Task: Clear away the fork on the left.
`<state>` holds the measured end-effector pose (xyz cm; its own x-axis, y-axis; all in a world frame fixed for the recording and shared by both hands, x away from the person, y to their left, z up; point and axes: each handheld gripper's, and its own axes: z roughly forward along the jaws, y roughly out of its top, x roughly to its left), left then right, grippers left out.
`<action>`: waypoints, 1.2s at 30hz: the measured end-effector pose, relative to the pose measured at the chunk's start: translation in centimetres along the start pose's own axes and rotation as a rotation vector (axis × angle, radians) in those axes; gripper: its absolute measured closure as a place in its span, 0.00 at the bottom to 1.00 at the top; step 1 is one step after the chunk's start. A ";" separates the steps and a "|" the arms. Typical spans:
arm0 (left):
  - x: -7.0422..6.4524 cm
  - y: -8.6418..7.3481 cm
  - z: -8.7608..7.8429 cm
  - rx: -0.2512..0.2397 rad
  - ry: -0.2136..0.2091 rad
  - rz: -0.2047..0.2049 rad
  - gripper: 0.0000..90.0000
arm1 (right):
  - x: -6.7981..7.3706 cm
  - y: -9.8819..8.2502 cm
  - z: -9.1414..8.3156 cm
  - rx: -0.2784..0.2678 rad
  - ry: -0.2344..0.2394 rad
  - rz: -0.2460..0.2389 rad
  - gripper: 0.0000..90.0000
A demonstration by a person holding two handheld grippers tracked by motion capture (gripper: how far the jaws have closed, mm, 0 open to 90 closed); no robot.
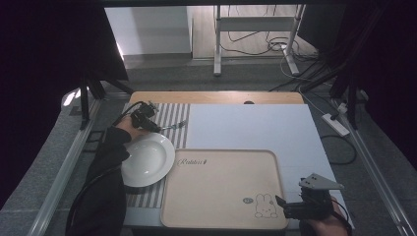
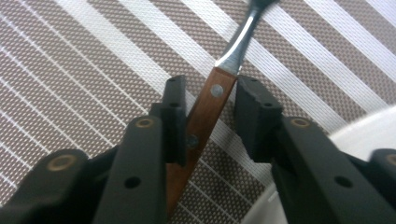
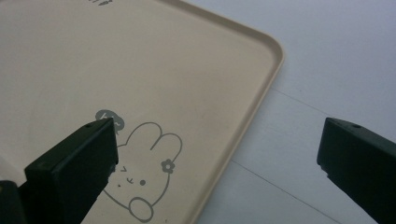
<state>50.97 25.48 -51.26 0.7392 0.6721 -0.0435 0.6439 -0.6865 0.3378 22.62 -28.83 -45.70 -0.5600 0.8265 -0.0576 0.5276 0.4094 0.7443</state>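
Fork [image 2: 219, 100] on striped mat [image 2: 84, 79], just beyond white plate [image 1: 146, 159]. Left gripper [image 2: 205, 109] jaws straddle wooden handle, one pad touching, not clamped. Right gripper [image 3: 217, 161] jaws spread wide over tray [image 3: 261, 79] corner, well apart from plate.

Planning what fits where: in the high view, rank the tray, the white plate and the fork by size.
1. Tray, clearly the largest.
2. White plate.
3. Fork, smallest, with its handle partly hidden by the left claw.
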 end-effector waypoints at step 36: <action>0.5 -4.6 -6.5 -0.096 0.030 -0.163 0.87 | -0.1 0.0 -0.1 -0.006 -0.006 0.010 0.00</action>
<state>47.13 30.77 -46.67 0.6191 0.7815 -0.0774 0.7321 -0.5387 0.4170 22.56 -28.93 -45.63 -0.5513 0.8325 -0.0541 0.5288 0.3989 0.7491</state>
